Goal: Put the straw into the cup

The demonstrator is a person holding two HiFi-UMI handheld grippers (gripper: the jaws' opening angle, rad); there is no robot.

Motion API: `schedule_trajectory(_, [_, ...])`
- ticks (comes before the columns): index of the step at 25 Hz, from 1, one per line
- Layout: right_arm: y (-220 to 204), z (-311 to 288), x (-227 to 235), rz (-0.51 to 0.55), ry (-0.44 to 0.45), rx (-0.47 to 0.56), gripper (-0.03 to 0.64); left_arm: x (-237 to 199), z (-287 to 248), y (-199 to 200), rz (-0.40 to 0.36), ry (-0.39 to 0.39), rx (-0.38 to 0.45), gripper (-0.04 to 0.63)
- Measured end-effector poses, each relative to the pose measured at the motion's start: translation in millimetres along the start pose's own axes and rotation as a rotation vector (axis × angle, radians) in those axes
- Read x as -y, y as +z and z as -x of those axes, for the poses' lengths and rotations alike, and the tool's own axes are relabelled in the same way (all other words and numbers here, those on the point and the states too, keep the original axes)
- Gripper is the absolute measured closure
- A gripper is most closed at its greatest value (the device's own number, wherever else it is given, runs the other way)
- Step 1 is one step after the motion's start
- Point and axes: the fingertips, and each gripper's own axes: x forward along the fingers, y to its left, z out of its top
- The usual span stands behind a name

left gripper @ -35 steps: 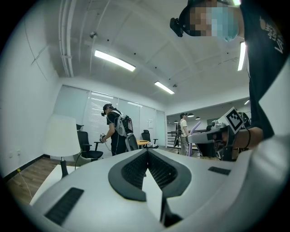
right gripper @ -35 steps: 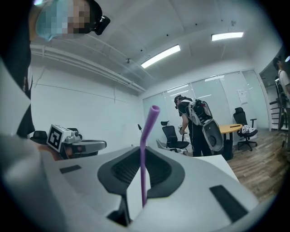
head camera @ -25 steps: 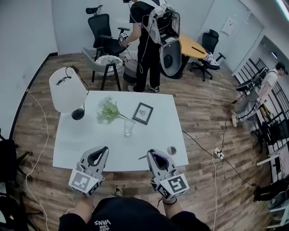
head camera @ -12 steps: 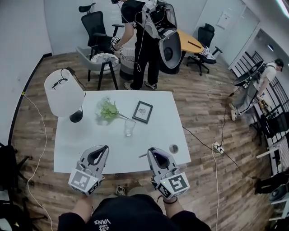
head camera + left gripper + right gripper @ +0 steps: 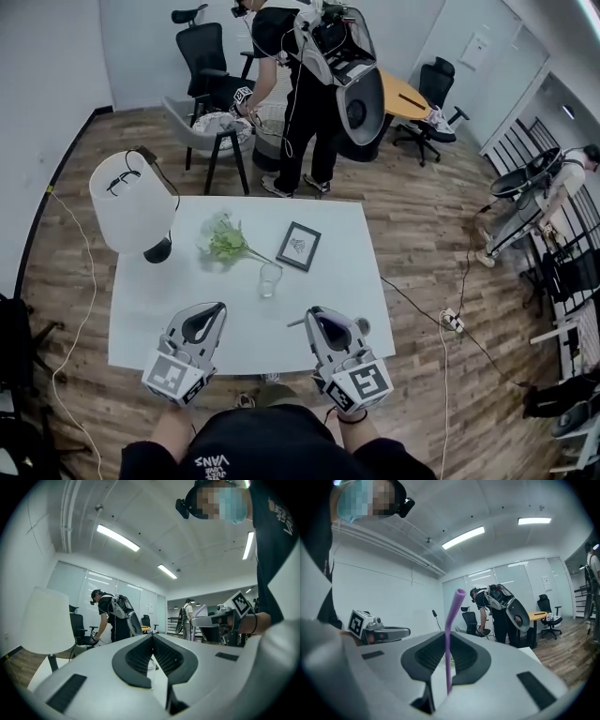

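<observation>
**White bench, purple straw, clear cup: items as I see them from the remote station**

1. Bench (image 5: 159,300): white rectangular top on a wood-plank floor. It carries every item below except the grippers and the straw.
2. Lamp (image 5: 131,202): white shade on a dark base, at the far left corner of the bench.
3. Left gripper (image 5: 216,307): held level over the near edge. In the left gripper view I read its tips as meeting, with nothing between them.
4. Right gripper (image 5: 309,313): level, beside the left one and apart from it. It is clamped narrowly on the straw.
5. Plant sprig (image 5: 225,242): green, lying flat between the lamp and the picture frame.
6. Picture frame (image 5: 298,247): dark border, lying flat and turned at an angle, right of the sprig.
7. Cup (image 5: 270,278): clear, upright and empty, near the middle of the bench just on the near side of the sprig and frame. It sits ahead of both grippers, touched by neither.
8. Straw (image 5: 451,613): purple, pinched between the right gripper's pads. It stands up past them and is well apart from the cup.
9. Small round grey object (image 5: 361,325): on the bench, just beside the right gripper.
</observation>
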Motion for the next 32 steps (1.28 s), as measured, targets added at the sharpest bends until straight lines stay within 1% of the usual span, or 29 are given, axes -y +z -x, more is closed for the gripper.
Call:
schedule_trajectory(9, [8, -36, 26, 0.003, 0.040, 0.010, 0.575, -21, -30, 2, -0.002, 0.034, -0.002, 0.584])
schedule_trajectory(19, [19, -67, 44, 0.018, 0.078, 0.029, 0.575, -37, -51, 6, -0.011, 0.065, 0.003, 0.584])
schedule_trajectory(26, [27, -90, 51, 0.042, 0.120, 0.044, 0.575, -44, -60, 7, -0.007, 0.092, 0.006, 0.584])
schedule_trajectory(32, [23, -107, 53, 0.039, 0.158, 0.038, 0.575, -50, -64, 4, -0.002, 0.119, 0.002, 0.584])
